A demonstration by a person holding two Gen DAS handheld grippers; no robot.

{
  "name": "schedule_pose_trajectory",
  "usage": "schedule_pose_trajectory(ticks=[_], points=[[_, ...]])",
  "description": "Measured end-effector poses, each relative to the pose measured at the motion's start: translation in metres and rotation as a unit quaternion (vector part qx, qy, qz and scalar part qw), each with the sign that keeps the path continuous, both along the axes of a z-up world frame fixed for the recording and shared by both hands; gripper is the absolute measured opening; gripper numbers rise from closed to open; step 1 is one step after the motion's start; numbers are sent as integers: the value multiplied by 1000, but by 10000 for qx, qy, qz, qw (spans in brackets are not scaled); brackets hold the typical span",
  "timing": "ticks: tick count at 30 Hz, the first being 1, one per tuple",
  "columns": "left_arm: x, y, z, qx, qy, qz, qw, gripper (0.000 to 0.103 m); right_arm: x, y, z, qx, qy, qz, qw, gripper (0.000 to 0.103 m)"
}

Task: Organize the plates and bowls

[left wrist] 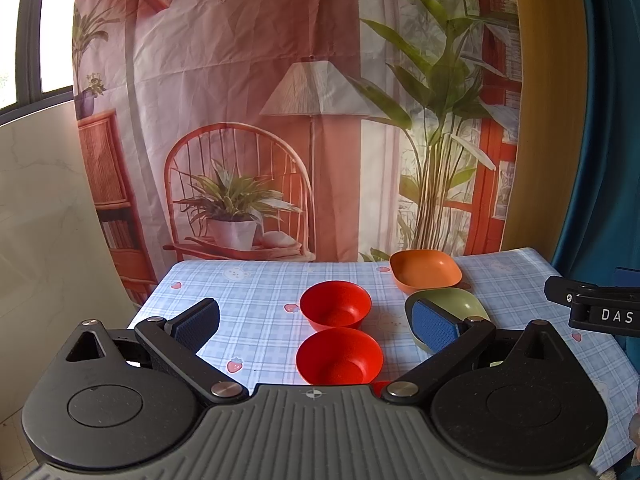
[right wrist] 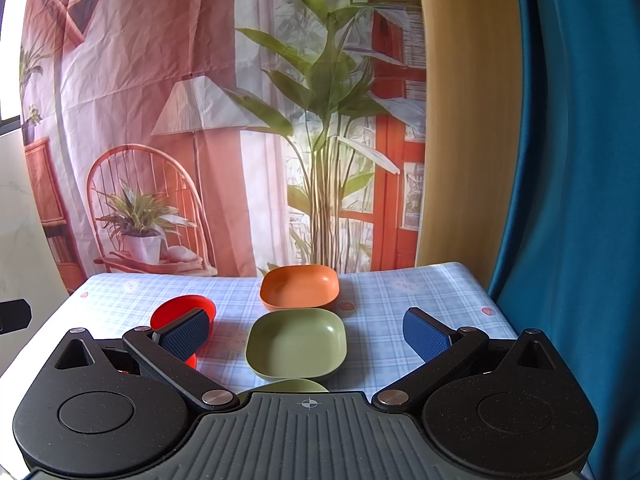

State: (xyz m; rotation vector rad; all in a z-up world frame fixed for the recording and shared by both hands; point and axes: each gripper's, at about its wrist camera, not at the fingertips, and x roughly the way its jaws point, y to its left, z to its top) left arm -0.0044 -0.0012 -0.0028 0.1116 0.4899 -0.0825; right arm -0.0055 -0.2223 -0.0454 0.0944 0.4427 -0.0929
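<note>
While both grippers are hanging over the near edge of the table (left wrist: 260, 280), nothing is being held. Over on the left, the left gripper (left wrist: 316, 326) is gaping wide, its blue pads (left wrist: 196, 326) well apart and closing on nothing. Two red bowls (left wrist: 335, 305) are sitting between its fingers in the left wrist view, one behind the other, the nearer red bowl (left wrist: 338, 356) lying just ahead of the gripper body; they are close together, though I cannot tell whether they are touching. Further right, a green dish (right wrist: 297, 343) is resting on the checked cloth with an orange dish (right wrist: 299, 286) just behind it, toward the printed backdrop (right wrist: 180, 120). A second green rim (right wrist: 285, 386) is peeking out at the near edge, mostly hidden by the gripper body. The right gripper (right wrist: 308, 334) is also standing fully open and empty, its fingers flanking the green dish from above. A blue curtain (right wrist: 580, 200) is hanging at the far right.
</note>
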Motion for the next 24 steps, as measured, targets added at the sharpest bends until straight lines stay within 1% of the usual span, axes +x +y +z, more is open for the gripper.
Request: schedule_pose_trajectory(ticks=[11,16,19,21,24], points=[[0,-2,-1,-4,-35,-76,10000,103,1,2,2,40,14,19,10000,103],[4,0,-6,65,-52,38,10000,103,2,3,2,79,15,42,10000,103],[7,1,-11,102,-143,96,9998,103,6,3,-3,187,57,88,9998,103],[10,2,-18,182,-203,223,9994,103,8,1,-10,349,20,203,9992,103],[19,5,-30,190,-154,286,9993,103,12,-3,-21,619,-93,346,9974,103]])
